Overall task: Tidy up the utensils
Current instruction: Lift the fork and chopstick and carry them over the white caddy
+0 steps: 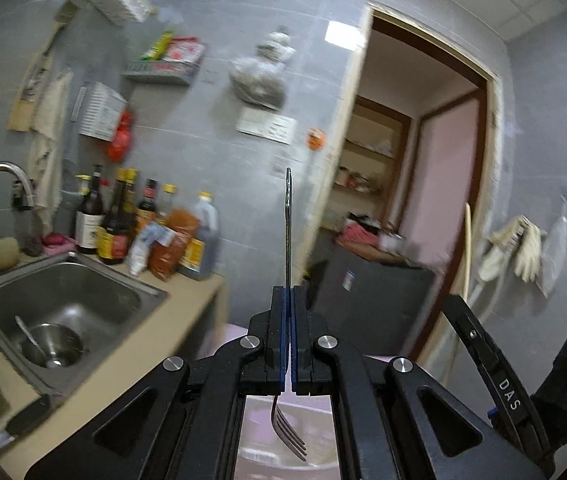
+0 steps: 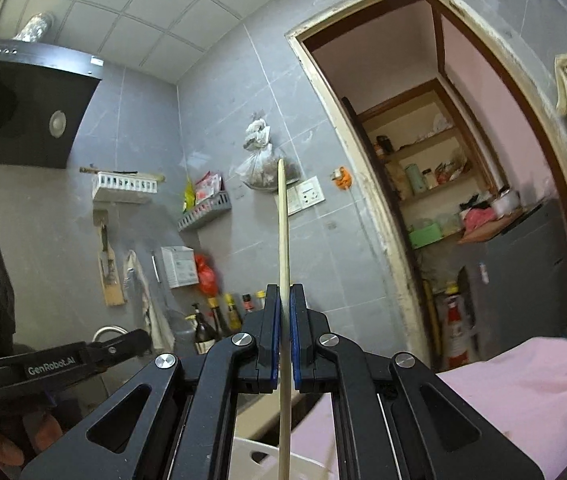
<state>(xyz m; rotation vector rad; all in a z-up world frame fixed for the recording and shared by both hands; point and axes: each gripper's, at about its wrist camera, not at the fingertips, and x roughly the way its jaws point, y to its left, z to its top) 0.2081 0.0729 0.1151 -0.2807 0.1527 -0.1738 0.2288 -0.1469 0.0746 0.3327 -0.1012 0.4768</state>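
Observation:
My left gripper (image 1: 288,292) is shut on a metal fork (image 1: 288,224), held upright in the air with the handle up and the tines (image 1: 291,436) down behind the jaws. My right gripper (image 2: 285,290) is shut on a pale wooden chopstick (image 2: 282,220), also upright; its lower end reaches down toward a white slotted holder (image 2: 267,456). The right gripper shows at the right of the left wrist view (image 1: 483,356), and the left gripper at the left of the right wrist view (image 2: 83,356).
A steel sink (image 1: 63,304) holds a bowl with a spoon (image 1: 51,346). Sauce bottles (image 1: 123,220) stand on the counter behind it. A pink cloth (image 2: 515,392) lies lower right. A doorway (image 2: 443,200) with shelves opens ahead.

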